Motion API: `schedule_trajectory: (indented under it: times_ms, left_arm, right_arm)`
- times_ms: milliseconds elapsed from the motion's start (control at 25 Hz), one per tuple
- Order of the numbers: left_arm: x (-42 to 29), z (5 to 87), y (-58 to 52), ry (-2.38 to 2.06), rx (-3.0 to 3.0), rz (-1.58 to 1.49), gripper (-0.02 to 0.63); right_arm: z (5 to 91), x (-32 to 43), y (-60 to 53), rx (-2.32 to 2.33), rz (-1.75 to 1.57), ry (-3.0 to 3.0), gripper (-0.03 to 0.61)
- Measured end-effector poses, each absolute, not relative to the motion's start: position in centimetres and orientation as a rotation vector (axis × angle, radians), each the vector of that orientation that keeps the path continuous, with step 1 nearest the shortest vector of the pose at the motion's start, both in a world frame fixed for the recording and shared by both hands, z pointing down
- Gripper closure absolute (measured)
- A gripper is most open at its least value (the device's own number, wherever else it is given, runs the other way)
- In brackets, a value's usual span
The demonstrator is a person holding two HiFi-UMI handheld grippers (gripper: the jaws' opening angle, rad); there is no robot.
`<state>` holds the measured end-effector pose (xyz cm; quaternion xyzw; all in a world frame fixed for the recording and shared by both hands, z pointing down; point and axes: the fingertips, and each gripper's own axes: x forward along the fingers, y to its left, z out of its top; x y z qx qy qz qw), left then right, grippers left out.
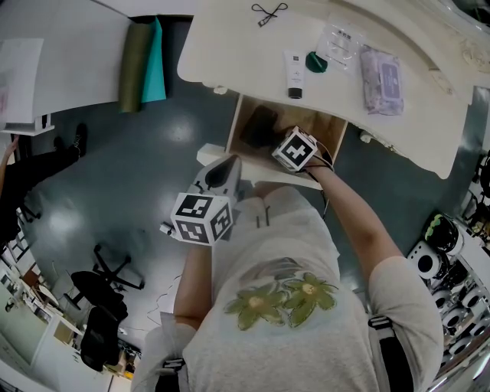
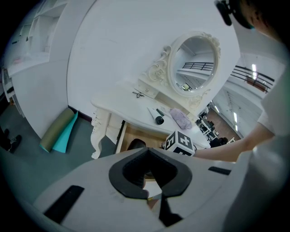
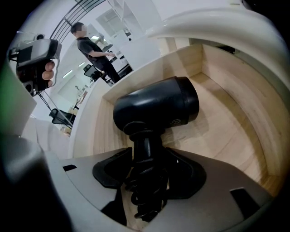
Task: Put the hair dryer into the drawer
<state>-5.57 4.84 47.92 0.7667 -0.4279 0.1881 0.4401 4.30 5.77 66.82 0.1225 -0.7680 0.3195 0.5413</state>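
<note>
A black hair dryer (image 3: 156, 108) lies on the wooden floor of the open drawer (image 3: 226, 77), barrel across and handle pointing back at me. My right gripper (image 3: 147, 172) is shut on that handle, with the coiled cord bunched between the jaws. In the head view the right gripper (image 1: 282, 144) reaches into the drawer (image 1: 329, 126) beside the dark hair dryer (image 1: 259, 126). My left gripper (image 1: 222, 170) is held back in front of the drawer, shut and holding nothing. The left gripper (image 2: 152, 183) points toward the drawer (image 2: 129, 135) from a distance.
The white dressing table (image 1: 253, 46) above the drawer carries a tube (image 1: 294, 73), a green lid (image 1: 315, 62), a wipes pack (image 1: 381, 79) and a hair clip (image 1: 269, 12). An oval mirror (image 2: 192, 61) stands behind. Rolled mats (image 1: 142, 65) lean at left; office chairs (image 1: 99, 295) stand lower left.
</note>
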Motion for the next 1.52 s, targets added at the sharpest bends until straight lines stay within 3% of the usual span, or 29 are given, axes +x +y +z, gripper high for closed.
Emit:
schedule_trajectory:
  times_ms: [840, 1520]
  left_arm:
    - [-4.5, 47.2, 3.8, -1.052, 1.939, 0.447, 0.604]
    - [-4.3, 43.7, 2.9, -1.039, 2.031, 0.408, 0.604]
  right_arm:
    - [67.0, 4.5, 6.0, 0.273, 0.724, -1.770, 0.357]
    - [60.1, 4.8, 5.6, 0.414, 0.701, -1.889, 0.359]
